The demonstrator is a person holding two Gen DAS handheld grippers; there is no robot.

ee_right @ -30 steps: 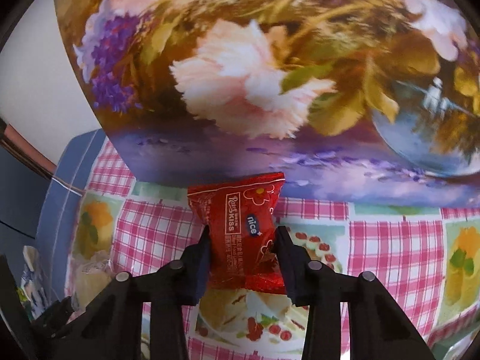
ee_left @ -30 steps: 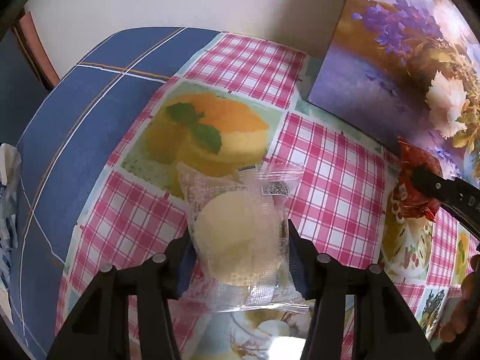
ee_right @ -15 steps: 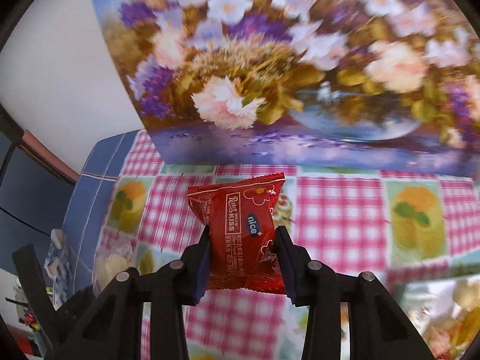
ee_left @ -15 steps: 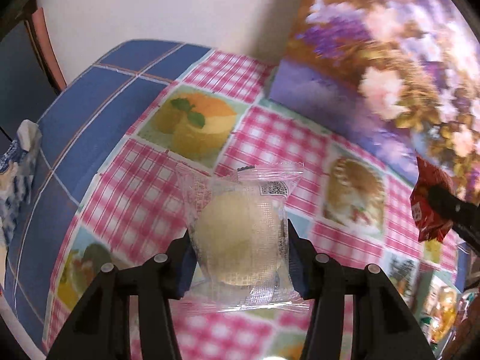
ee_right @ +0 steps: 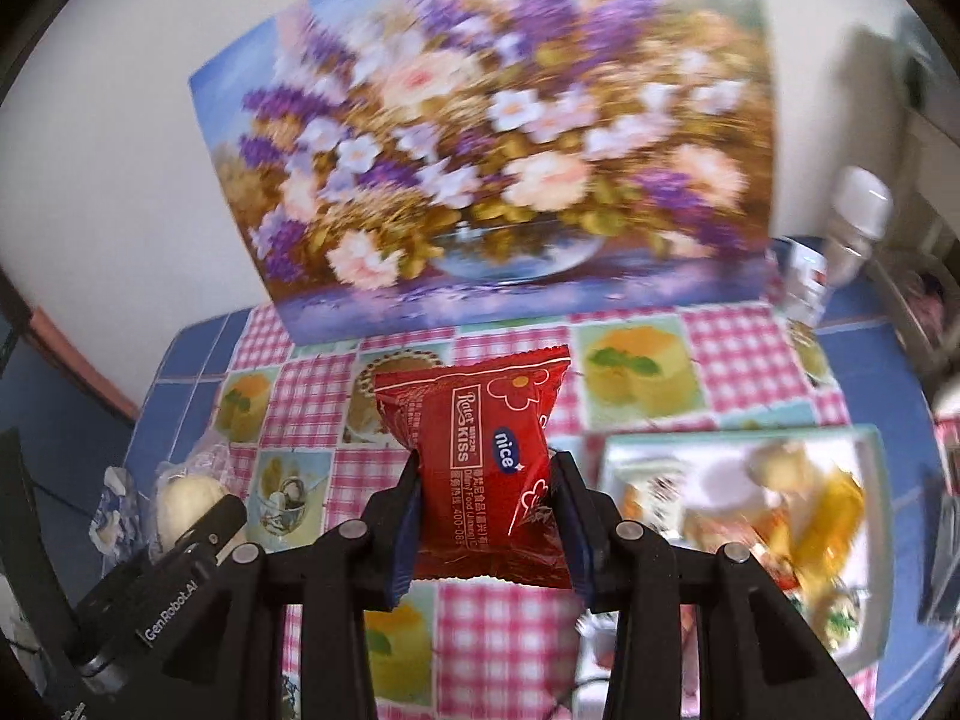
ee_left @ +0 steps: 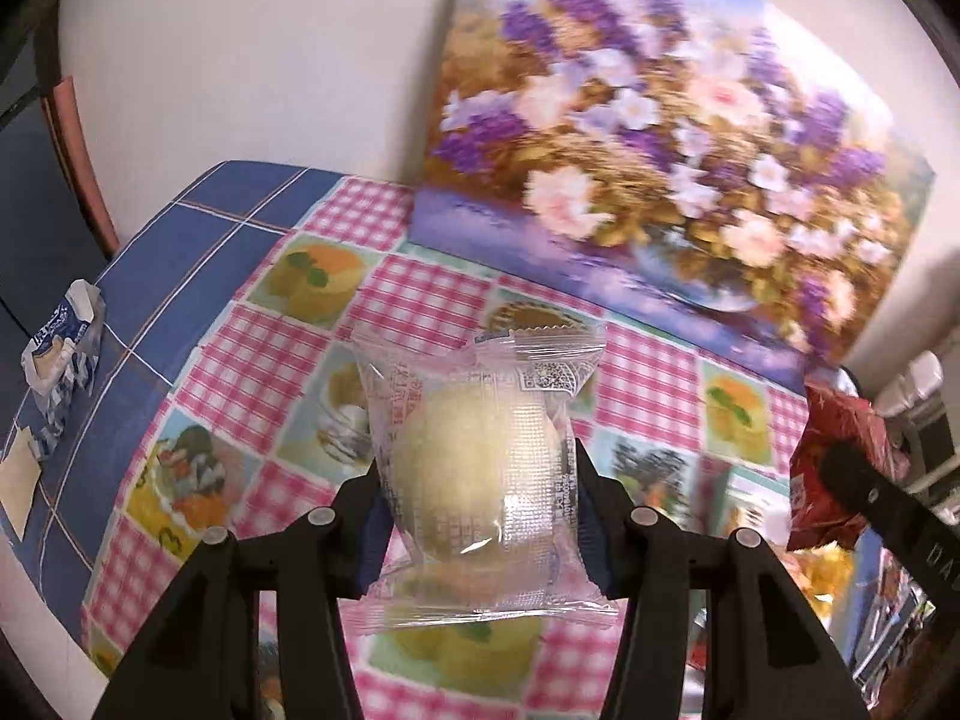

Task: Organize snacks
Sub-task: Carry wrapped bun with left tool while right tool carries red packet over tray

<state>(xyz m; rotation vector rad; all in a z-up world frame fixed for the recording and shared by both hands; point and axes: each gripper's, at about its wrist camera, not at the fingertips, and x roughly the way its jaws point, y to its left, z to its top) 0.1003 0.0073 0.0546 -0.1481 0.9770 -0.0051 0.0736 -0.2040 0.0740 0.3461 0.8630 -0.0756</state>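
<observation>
Clear: pink-checked tablecloth (ee_right: 498, 606) on the table, centre.
Blocking: tall flower painting (ee_right: 498, 138) behind; filled white tray (ee_right: 864, 540) right.

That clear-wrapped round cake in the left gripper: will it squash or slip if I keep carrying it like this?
The clear-wrapped cake looks soft and pale, so a harder squeeze would probably dent it. Its glossy film seems slippery, yet the left gripper clamps it across the widest part, so it likely holds. The loose sealed ends will probably flop.

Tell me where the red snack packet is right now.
The red snack packet is clamped between the right gripper's fingers, held above the checked tablecloth, left of the snack tray.
</observation>
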